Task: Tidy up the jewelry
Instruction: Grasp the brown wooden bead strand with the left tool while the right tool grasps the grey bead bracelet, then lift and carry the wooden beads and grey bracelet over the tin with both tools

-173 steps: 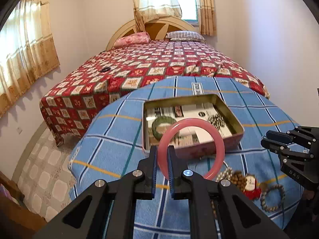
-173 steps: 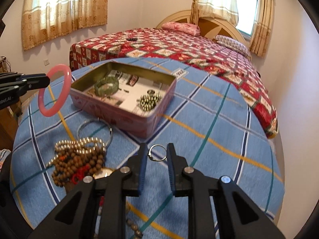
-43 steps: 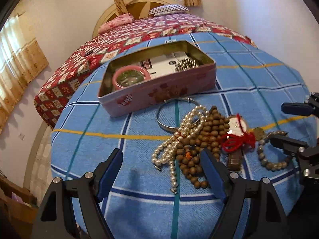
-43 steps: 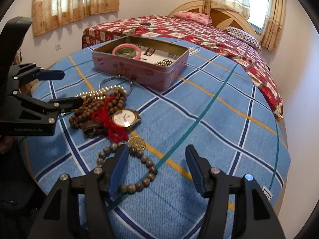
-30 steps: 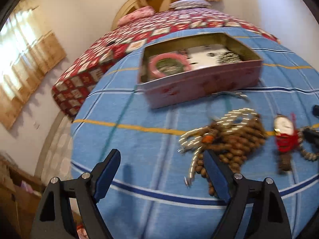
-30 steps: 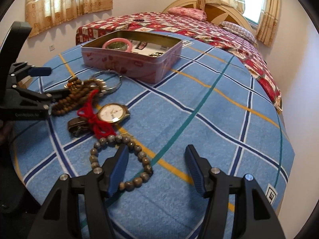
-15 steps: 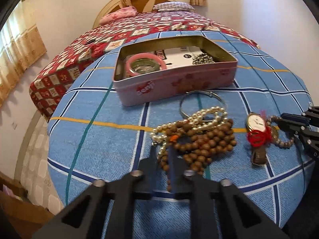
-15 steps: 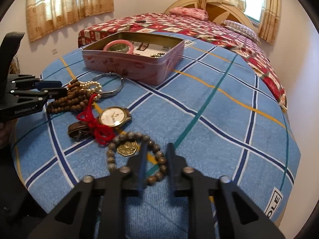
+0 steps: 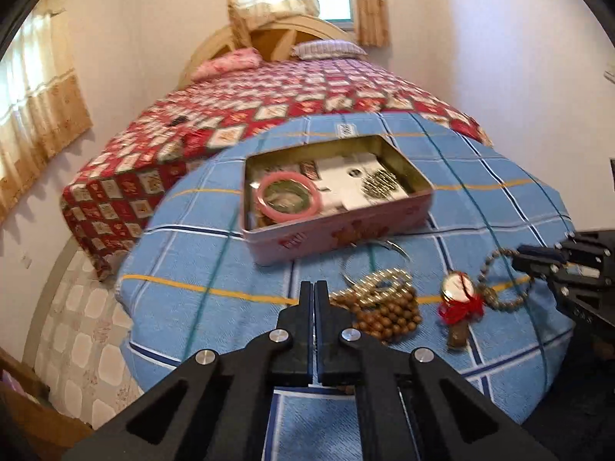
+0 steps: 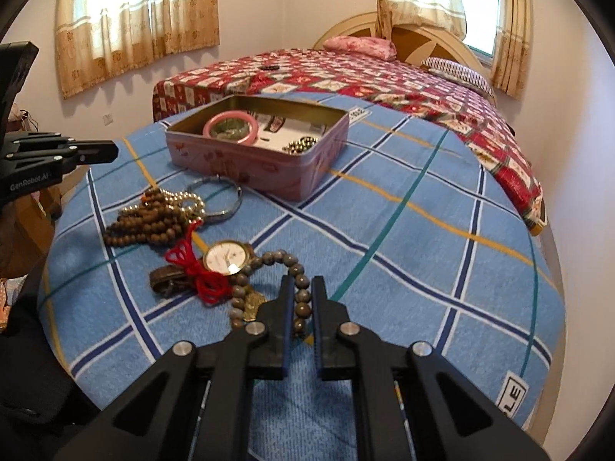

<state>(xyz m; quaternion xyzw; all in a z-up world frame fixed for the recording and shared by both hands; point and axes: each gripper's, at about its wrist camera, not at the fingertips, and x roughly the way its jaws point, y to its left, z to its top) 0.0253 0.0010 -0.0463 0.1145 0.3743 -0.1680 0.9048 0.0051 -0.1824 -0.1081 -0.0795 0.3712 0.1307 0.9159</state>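
Lifted clear of the wooden bead necklace [image 9: 384, 313] now, the left gripper [image 9: 314, 288] hangs pressed together, holding nothing; the right gripper [image 10: 300, 288] pinches the grey bead bracelet [image 10: 298, 269] beside the wristwatch [image 10: 225, 256]

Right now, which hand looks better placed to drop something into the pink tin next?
Probably the right gripper: its fingers are closed on the grey bead bracelet. The left gripper is shut with nothing visibly held, off the tin.

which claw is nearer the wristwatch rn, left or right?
Right. The right claw is shut on the grey bead bracelet lying against the wristwatch. The left claw is closed farther off, beyond the brown bead pile.
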